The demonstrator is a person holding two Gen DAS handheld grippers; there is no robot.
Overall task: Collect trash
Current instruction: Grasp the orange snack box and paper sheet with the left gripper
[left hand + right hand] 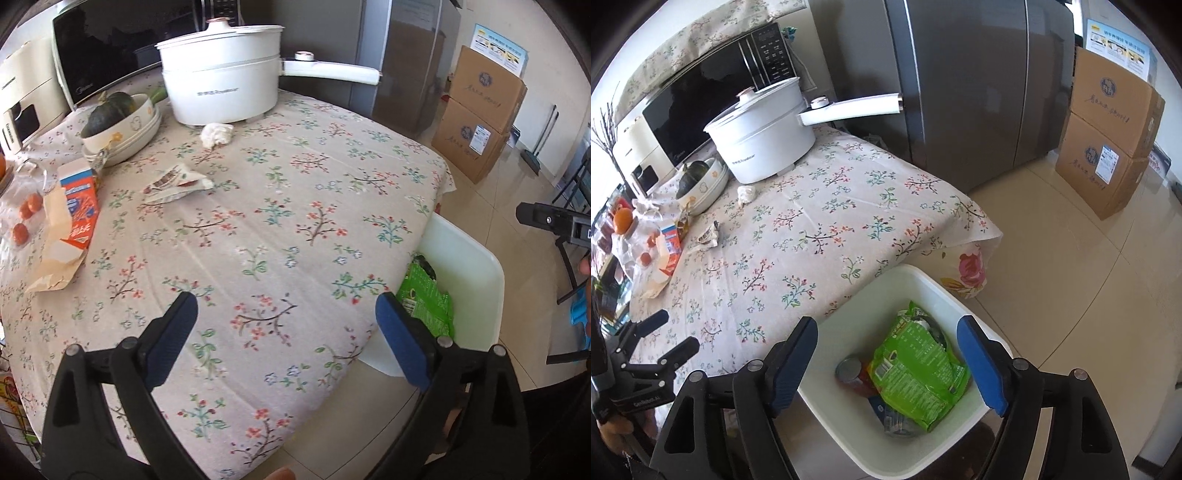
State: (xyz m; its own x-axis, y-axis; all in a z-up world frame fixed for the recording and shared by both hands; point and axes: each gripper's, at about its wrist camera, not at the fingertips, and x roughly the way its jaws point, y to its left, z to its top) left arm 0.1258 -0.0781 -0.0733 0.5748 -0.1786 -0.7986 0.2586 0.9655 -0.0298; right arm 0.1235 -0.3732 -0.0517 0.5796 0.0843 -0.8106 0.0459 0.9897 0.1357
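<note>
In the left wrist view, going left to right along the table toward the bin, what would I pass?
Torn orange carton → flattened wrapper → crumpled white tissue → white bin beside the table edge, green bag inside.

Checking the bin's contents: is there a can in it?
Yes, a can lies in the white bin beside the green bag.

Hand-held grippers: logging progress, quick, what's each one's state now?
Left hand-held gripper: open, empty, over the table.
Right hand-held gripper: open, empty, above the white bin.
</note>
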